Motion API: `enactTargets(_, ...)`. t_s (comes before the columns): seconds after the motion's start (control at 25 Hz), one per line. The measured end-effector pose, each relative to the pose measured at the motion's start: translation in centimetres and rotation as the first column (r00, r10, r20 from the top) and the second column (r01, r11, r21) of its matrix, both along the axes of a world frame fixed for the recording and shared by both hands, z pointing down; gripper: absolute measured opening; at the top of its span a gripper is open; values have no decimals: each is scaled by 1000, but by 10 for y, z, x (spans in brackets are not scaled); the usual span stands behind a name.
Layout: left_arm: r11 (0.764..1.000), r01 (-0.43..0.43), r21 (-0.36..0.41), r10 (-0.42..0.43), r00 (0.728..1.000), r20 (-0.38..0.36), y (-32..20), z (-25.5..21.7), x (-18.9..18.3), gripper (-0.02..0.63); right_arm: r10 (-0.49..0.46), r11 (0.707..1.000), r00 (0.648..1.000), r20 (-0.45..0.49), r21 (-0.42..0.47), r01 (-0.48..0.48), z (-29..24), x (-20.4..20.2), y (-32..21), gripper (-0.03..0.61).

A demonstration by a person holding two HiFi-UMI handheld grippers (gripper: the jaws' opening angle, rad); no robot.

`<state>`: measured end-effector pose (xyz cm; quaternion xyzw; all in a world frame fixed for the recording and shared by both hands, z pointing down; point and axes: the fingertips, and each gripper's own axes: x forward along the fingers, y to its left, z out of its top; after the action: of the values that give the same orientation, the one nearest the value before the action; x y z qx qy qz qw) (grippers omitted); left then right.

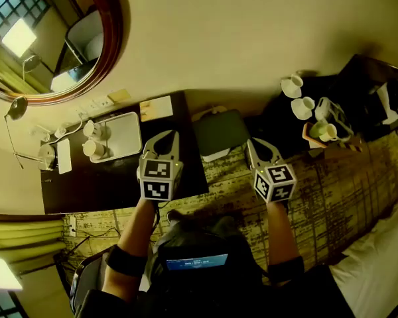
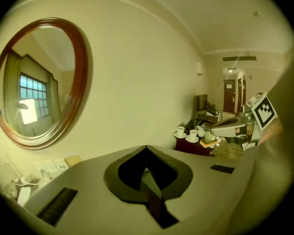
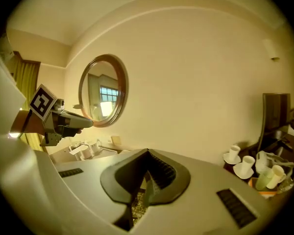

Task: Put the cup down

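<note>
- A cream wall (image 1: 219, 32) carries an oval mirror (image 1: 50, 38). Below the mirror stands a dark desk (image 1: 106, 177), and patterned carpet (image 1: 331, 191) spreads away from it.
- Two white cups (image 1: 91, 130) stand on a tray (image 1: 127, 134) under the mirror, just beyond my left tongs (image 1: 164, 138).
- The saucered cups (image 1: 298, 97) sit on a side table (image 1: 285, 121) far from the mirror, past my right tongs (image 1: 262, 152).
- Both tongs are clenched on nothing, apart from every cup.
- My left forearm (image 1: 136, 227) and right forearm (image 1: 278, 230) reach side by side toward the mirror's wall.

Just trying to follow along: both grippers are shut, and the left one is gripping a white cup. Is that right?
No. Both are shut, but the left gripper grips nothing: the left gripper view shows its jaws together, empty.
</note>
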<state>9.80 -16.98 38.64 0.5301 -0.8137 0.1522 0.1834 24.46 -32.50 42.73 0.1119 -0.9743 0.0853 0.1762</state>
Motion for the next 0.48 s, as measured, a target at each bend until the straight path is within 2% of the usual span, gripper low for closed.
enactTargets(0.2, 994, 110, -2, -110, 994, -4, 89, 6, -60, 0, -147, 989, 989, -5, 14, 147, 1, -87, 85, 2)
enactTargets(0.48, 969, 246, -12, -246, 969, 12, 211, 13, -135, 0, -302, 953, 953, -8, 14, 302, 8, -190, 198, 2)
